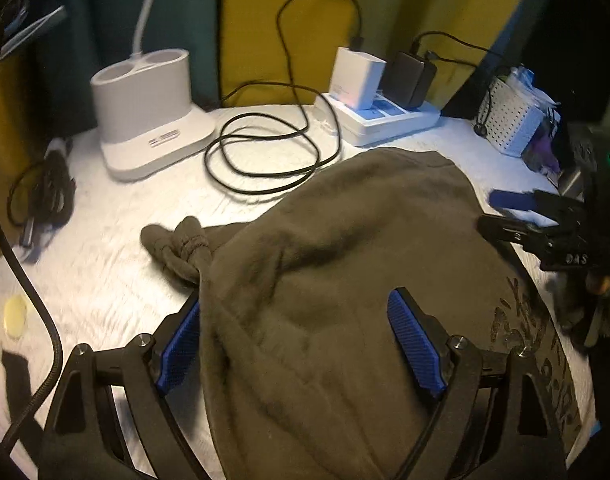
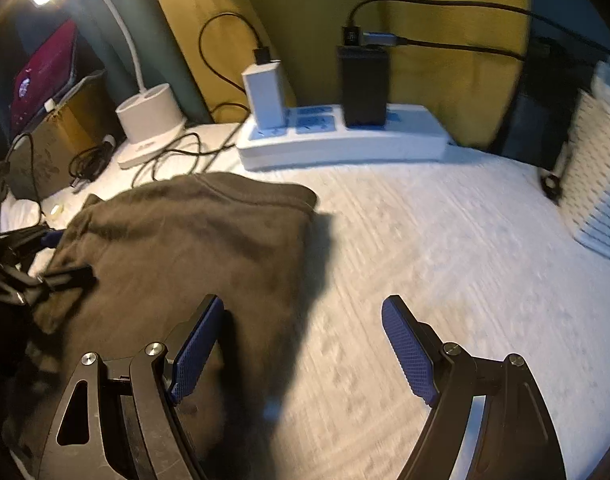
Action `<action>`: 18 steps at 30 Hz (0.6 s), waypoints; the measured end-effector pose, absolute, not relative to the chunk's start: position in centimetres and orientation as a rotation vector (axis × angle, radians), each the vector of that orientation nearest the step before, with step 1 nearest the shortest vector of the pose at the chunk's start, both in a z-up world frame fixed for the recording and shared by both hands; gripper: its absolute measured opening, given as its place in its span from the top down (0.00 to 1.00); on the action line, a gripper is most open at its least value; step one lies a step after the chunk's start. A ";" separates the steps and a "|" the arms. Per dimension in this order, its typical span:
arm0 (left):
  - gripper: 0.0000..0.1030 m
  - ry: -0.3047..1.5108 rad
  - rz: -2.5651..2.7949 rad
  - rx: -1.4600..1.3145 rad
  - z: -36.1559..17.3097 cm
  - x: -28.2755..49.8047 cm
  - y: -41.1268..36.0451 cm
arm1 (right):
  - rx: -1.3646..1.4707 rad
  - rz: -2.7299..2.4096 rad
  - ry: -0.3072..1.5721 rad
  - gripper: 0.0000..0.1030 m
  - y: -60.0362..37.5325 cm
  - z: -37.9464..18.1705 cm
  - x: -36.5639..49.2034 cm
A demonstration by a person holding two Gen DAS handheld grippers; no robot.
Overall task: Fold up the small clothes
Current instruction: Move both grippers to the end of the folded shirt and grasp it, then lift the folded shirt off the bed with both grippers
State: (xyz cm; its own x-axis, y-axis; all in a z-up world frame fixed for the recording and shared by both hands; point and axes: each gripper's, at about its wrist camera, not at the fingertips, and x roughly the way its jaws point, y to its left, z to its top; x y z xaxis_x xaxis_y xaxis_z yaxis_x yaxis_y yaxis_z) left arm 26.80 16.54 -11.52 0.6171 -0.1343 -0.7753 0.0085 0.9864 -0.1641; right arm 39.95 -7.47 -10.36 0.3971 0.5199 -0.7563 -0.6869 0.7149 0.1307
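Note:
A dark olive-brown garment [image 1: 345,264] lies folded on the white textured cloth, with a knotted drawstring [image 1: 177,244] sticking out at its left. My left gripper [image 1: 297,340] is open, its blue pads on either side of the garment's near part, which bulges between them. My right gripper [image 2: 305,348] is open and empty over the garment's right edge [image 2: 193,248], its right pad above bare cloth. It also shows at the right of the left wrist view [image 1: 517,216], open, at the garment's edge. The left gripper shows at the left edge of the right wrist view [image 2: 49,256].
At the back stand a white lamp base [image 1: 145,112], a coiled black cable [image 1: 265,152], a white power strip [image 2: 345,140] with chargers plugged in, and a white perforated basket [image 1: 513,116]. A bundled black cord [image 1: 45,196] and a small yellow disc [image 1: 15,316] lie at left.

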 end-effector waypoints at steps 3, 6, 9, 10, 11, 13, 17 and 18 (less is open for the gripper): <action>0.28 0.891 -0.103 -0.146 -11.5 27.0 16.4 | -0.213 0.813 0.875 0.20 -6.0 -10.5 40.8; 0.51 0.880 -0.108 -0.123 -11.6 27.0 16.2 | -0.249 0.817 0.855 0.20 -4.4 -10.8 41.1; 0.62 0.873 -0.122 -0.138 -11.7 27.3 15.8 | -0.289 0.833 0.843 0.31 -2.9 -11.0 41.0; 0.64 0.867 -0.127 -0.132 -11.7 27.3 15.5 | -0.301 0.853 0.834 0.37 -2.4 -11.0 40.6; 0.67 0.868 -0.137 -0.126 -11.8 27.5 15.3 | -0.304 0.861 0.828 0.44 -2.2 -11.0 40.4; 0.72 0.860 -0.154 -0.137 -11.6 27.5 15.4 | -0.303 0.884 0.820 0.64 -1.9 -11.0 40.2; 0.74 0.840 -0.159 -0.150 -11.1 27.2 15.4 | -0.298 0.904 0.812 0.79 -1.9 -10.8 39.6; 0.74 0.830 -0.159 -0.156 -10.8 27.0 15.5 | -0.302 0.900 0.806 0.82 -2.0 -10.7 39.4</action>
